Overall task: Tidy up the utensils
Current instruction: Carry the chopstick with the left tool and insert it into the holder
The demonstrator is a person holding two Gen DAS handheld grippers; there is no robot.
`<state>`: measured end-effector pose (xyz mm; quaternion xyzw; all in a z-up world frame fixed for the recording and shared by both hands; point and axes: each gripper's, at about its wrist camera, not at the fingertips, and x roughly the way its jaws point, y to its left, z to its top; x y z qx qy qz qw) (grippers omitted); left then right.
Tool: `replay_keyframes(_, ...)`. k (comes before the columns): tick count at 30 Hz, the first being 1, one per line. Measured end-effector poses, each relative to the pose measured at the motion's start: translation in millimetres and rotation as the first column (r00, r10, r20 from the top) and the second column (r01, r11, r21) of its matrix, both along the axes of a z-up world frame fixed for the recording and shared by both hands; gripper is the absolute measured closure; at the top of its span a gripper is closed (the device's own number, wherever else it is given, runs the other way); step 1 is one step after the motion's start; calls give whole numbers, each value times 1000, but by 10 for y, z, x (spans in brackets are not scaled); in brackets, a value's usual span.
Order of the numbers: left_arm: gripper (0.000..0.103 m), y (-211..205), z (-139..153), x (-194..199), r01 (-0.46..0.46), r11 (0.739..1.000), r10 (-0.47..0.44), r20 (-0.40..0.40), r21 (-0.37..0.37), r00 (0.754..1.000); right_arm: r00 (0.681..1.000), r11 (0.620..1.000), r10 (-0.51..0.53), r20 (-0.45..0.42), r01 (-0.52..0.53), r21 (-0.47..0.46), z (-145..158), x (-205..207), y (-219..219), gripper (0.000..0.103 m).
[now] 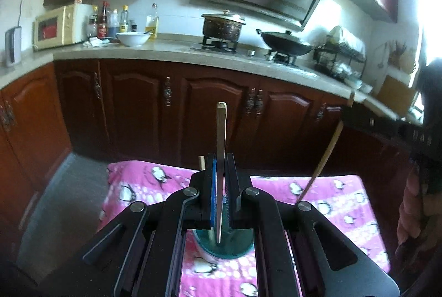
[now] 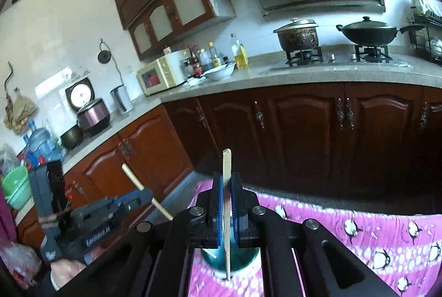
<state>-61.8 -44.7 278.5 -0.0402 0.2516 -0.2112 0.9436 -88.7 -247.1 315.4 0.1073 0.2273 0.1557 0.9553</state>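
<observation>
Kitchen, penguin-print pink cloth: left gripper and right gripper each clamped on a chopstick, above teal cup; insertion pending.

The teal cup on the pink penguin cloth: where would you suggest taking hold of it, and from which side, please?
Probably by the rim wall of the teal cup, coming from above with one finger inside. It stands upright with its mouth open upward, but the left gripper and right gripper each hold a chopstick over it, so free one first.
</observation>
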Motion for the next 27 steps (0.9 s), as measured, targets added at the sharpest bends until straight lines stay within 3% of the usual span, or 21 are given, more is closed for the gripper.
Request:
replay_keyframes(9,99,-89,-490,328,-28,999,31,-82,39,996,999,997,-34,6,34,-63,-303,632,254,98)
replay_keyframes(21,99,-191,-898,506,-22,999,30,-169,48,985,978,997,18,-209,-35,-74,-1104,1159,388,98)
replay_keyframes(27,98,-194,-979,523,-35,998,44,-190,52,981,971,995,51,-232,-71,-76,-1254,1167,383,95)
